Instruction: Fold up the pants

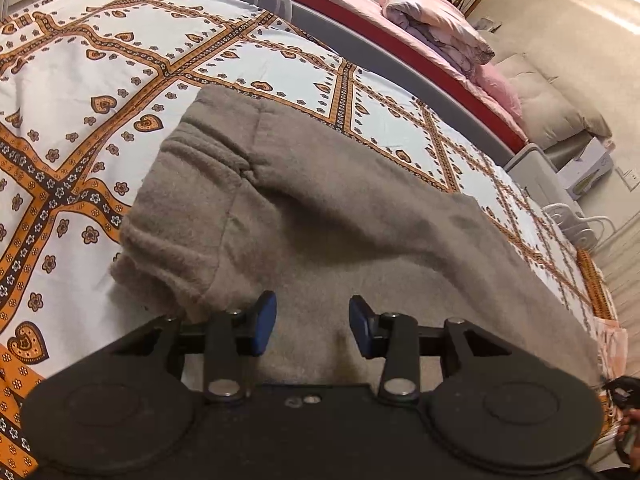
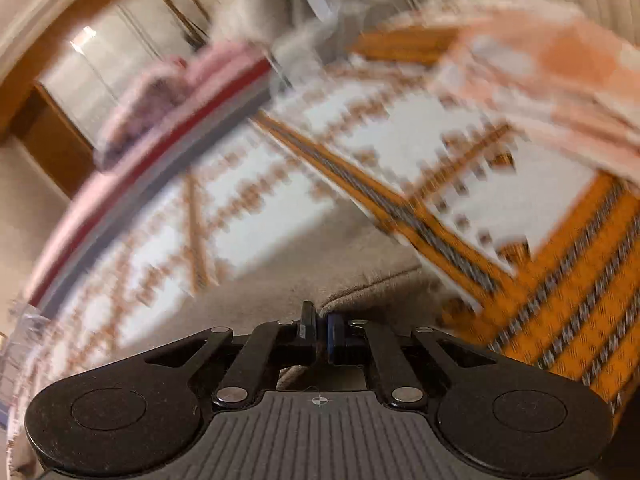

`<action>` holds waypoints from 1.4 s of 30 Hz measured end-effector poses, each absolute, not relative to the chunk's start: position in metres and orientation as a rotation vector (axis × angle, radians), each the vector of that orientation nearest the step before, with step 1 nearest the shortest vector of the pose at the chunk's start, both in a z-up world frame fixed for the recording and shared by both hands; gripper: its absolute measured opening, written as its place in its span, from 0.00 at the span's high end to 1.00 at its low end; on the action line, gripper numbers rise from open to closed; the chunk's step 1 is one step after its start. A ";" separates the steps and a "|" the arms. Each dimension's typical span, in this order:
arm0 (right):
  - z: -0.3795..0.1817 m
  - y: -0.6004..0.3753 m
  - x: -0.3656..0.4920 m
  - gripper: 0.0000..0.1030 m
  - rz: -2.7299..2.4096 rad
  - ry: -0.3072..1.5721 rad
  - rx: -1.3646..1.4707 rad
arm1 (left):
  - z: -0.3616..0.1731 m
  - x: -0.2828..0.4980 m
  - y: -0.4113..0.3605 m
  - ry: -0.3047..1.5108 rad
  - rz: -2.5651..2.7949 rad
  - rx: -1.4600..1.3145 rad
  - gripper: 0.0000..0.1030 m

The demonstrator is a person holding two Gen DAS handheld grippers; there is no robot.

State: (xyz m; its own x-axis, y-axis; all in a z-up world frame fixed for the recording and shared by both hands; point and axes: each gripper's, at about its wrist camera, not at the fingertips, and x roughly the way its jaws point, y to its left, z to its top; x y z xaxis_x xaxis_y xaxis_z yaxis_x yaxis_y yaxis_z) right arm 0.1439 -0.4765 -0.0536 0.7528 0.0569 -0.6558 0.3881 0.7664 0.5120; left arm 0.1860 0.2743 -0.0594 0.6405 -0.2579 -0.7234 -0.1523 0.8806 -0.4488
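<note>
Grey-brown fleece pants [image 1: 320, 216] lie across the patterned bedspread [image 1: 80, 60], with the ribbed waistband at the left. My left gripper [image 1: 312, 326] hovers just over the cloth, its blue pads [image 1: 264, 326] apart and nothing pinched between them. The right wrist view is blurred. There my right gripper [image 2: 320, 326] has its jaws pressed together. A folded edge of the pants [image 2: 372, 284] rises up into its tips, so it looks pinched on that edge.
A grey and red bed rail [image 1: 400, 60] runs along the far side of the bedspread. Beyond it lie a pink sheet and a folded quilt [image 1: 440, 28]. A hand with the other gripper [image 1: 624, 420] shows at the right edge. Orange-striped bedspread border [image 2: 560, 300] lies to the right.
</note>
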 end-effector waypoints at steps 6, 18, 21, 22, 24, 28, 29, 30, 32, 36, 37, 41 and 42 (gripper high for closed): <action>-0.049 -0.481 0.130 0.77 -0.288 0.711 0.676 | -0.046 0.181 0.267 0.846 -0.043 -0.421 0.71; 0.025 -0.250 0.208 0.77 0.399 0.528 0.193 | -0.014 0.211 0.282 0.664 0.054 -0.371 0.69; 0.016 -0.162 0.252 0.77 0.554 0.557 0.102 | -0.017 0.235 0.288 0.693 0.038 -0.353 0.67; 0.011 -0.139 0.266 0.77 0.588 0.572 0.082 | -0.019 0.241 0.291 0.702 0.040 -0.356 0.67; -0.001 -0.097 0.298 0.77 0.648 0.606 0.056 | -0.025 0.249 0.300 0.704 0.033 -0.377 0.67; -0.023 -0.046 0.342 0.76 0.706 0.648 0.031 | -0.037 0.259 0.313 0.720 0.041 -0.380 0.68; -0.027 -0.038 0.351 0.73 0.718 0.658 0.030 | -0.039 0.259 0.315 0.717 0.041 -0.387 0.68; -0.032 -0.031 0.358 0.69 0.722 0.662 0.026 | -0.040 0.259 0.316 0.716 0.036 -0.391 0.68; -0.037 -0.018 0.368 0.50 0.723 0.657 0.016 | -0.040 0.260 0.317 0.714 0.019 -0.386 0.68; -0.048 -0.002 0.381 0.50 0.752 0.683 -0.010 | -0.040 0.263 0.326 0.698 -0.042 -0.456 0.68; -0.050 0.002 0.385 0.50 0.763 0.697 -0.025 | -0.041 0.265 0.327 0.698 -0.065 -0.476 0.68; -0.056 0.013 0.396 0.70 0.825 0.771 -0.083 | -0.048 0.266 0.319 0.738 -0.131 -0.468 0.68; -0.056 0.014 0.396 0.76 0.843 0.780 -0.092 | -0.053 0.267 0.313 0.755 -0.145 -0.454 0.73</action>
State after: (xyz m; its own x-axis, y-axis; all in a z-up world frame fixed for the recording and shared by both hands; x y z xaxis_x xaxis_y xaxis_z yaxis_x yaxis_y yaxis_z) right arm 0.3956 0.0138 -0.0555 0.4102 0.6366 -0.6530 -0.7008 0.6783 0.2210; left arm 0.2672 0.3129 -0.0532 0.7238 -0.2866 -0.6276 -0.0341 0.8937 -0.4474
